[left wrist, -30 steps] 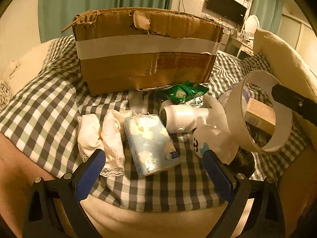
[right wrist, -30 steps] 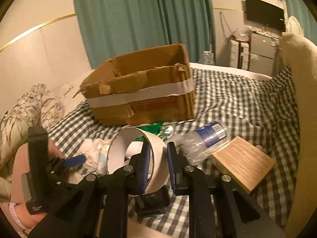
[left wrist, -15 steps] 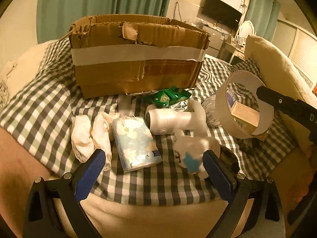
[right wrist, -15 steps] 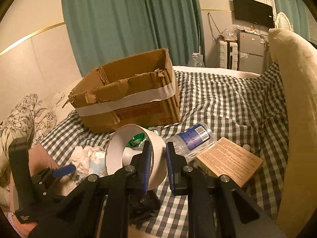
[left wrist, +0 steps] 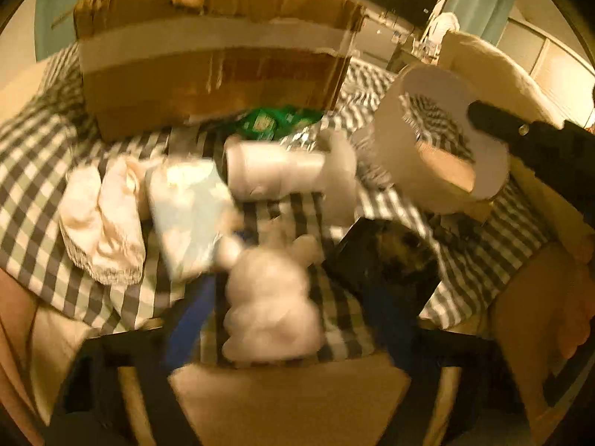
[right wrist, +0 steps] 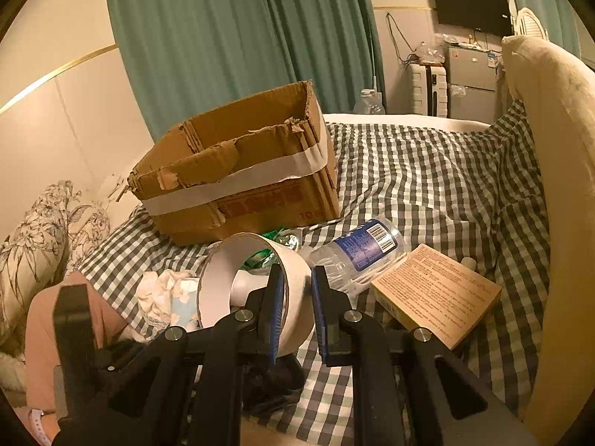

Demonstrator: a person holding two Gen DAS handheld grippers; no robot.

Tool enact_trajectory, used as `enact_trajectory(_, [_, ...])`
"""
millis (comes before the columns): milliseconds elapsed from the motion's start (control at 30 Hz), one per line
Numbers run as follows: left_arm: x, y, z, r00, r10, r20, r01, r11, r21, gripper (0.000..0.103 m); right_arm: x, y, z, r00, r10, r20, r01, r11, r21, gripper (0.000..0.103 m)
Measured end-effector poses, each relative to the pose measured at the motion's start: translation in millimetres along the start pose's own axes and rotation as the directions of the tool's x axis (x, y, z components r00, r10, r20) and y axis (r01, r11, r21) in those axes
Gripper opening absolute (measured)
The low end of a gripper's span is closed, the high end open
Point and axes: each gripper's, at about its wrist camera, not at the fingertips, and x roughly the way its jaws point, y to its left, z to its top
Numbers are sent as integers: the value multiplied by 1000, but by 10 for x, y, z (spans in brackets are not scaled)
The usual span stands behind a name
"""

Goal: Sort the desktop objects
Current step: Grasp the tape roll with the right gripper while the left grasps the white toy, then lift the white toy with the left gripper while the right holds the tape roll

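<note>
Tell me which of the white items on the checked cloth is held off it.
The white tape ring, clamped in the right gripper; the white socks and white plush toy lie on the cloth.

Bed under checked cover (right wrist: 427, 171). Directly on it: torn cardboard box (right wrist: 241, 186), plastic bottle (right wrist: 357, 256), tan booklet (right wrist: 438, 293), white plush toy (left wrist: 271, 308), tissue pack (left wrist: 186, 208), crumpled white cloth (left wrist: 100, 223).

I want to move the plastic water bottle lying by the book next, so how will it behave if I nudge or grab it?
The plastic water bottle lies on its side on the checked cloth, so a nudge would probably roll it. It looks clear and empty, hence likely light. Its thin ribbed wall may crumple or slip under a hard squeeze.
</note>
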Motion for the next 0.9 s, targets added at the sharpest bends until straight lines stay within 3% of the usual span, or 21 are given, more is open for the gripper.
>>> enact_trajectory(67, [33,32,-18,1000,10,-23,-11,1000,-5,53,0,6,1,1000,1,0,-1,1000,-2,15])
enact_trajectory(233, [-78,-44,-15,999,43,25,-44,998,46,53,-29,17,1,1000,7,4,-7,1000,-4,15])
enact_trajectory(500, [-237,-159,50,997,34,76,-41,995,94,51,-148,108,23,1000,-5,25,6,999,-32,14])
enact_trajectory(767, [-374,-211,162,993,26,113,-35,996,82,48,-341,184,68,999,-15,48,17,999,-49,14])
enact_trajectory(833, [-438,-203,219,992,17,127,-26,997,73,40,-391,196,68,998,-22,55,25,998,-52,14])
enact_trajectory(900, [-475,-195,266,991,12,132,-22,997,70,16,-447,214,71,998,-26,59,30,998,-54,14])
